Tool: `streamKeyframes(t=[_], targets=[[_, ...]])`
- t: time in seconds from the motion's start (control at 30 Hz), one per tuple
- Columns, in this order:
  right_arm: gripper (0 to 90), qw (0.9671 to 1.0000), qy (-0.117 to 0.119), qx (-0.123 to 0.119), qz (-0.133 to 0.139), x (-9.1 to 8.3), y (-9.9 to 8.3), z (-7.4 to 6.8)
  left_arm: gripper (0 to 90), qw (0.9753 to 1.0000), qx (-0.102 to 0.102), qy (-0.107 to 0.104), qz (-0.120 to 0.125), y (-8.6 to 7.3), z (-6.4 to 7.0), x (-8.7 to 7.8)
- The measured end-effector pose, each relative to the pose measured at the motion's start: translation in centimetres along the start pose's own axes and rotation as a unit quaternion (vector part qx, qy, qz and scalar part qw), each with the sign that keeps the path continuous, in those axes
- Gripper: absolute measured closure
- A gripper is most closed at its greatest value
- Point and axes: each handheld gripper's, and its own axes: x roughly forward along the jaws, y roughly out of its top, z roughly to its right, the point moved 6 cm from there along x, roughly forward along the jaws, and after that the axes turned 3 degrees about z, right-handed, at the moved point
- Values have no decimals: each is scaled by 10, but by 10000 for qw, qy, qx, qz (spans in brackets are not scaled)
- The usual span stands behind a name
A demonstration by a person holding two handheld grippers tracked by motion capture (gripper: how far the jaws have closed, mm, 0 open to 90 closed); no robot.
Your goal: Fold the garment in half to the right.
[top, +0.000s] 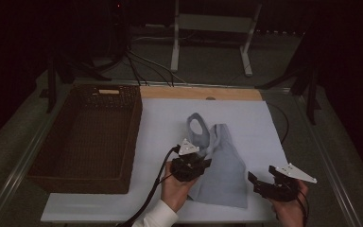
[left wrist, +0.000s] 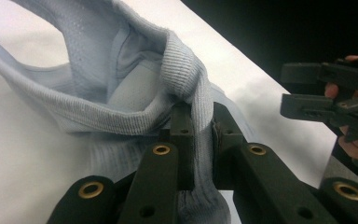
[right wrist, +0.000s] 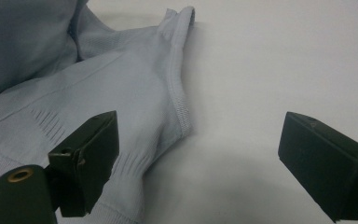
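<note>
A pale blue sleeveless top (top: 224, 168) lies on the white sheet (top: 160, 123), with a strap loop standing up at its far end. My left gripper (top: 206, 161) is at the top's left edge. In the left gripper view its jaws (left wrist: 199, 119) are shut on a ribbed hem of the top (left wrist: 135, 93), lifting a fold. My right gripper (top: 256, 185) hovers just right of the top's near corner, open. In the right gripper view it (right wrist: 200, 135) straddles the top's (right wrist: 121, 93) side hem with nothing held. The right gripper (left wrist: 324, 95) also appears at the right of the left gripper view.
A dark wicker basket (top: 134, 137) stands at the left of the sheet, with nothing visible inside. A wooden board edge (top: 201, 93) runs along the far side. Cables and a metal stand (top: 212, 23) lie beyond the table. Bare sheet extends to the right of the top.
</note>
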Motion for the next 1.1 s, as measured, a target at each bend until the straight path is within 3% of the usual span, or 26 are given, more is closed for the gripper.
streamKeyframes(t=[0.37, 0.53, 0.8, 0.93, 1.0, 1.1], targets=[[126, 10000, 3, 8, 3, 0, 0, 0, 819, 9991, 53, -295, -313, -7, 16, 19], [126, 10000, 1, 11, 8, 0, 0, 1, 760, 9982, 24, -465, -390, -5, 17, 16], [126, 10000, 6, 3, 4, 0, 0, 0, 666, 9966, 88, -740, -363, 1, 24, 7], [126, 10000, 9, 8, 6, 0, 0, 0, 617, 9952, -37, -947, -239, 5, 27, 4], [126, 10000, 10, 12, 7, 0, 0, 0, 594, 9945, 7, -1031, -182, 8, 31, 0], [126, 10000, 21, 0, 5, 0, 0, 0, 533, 9960, 185, -871, -113, 12, 34, -2]])
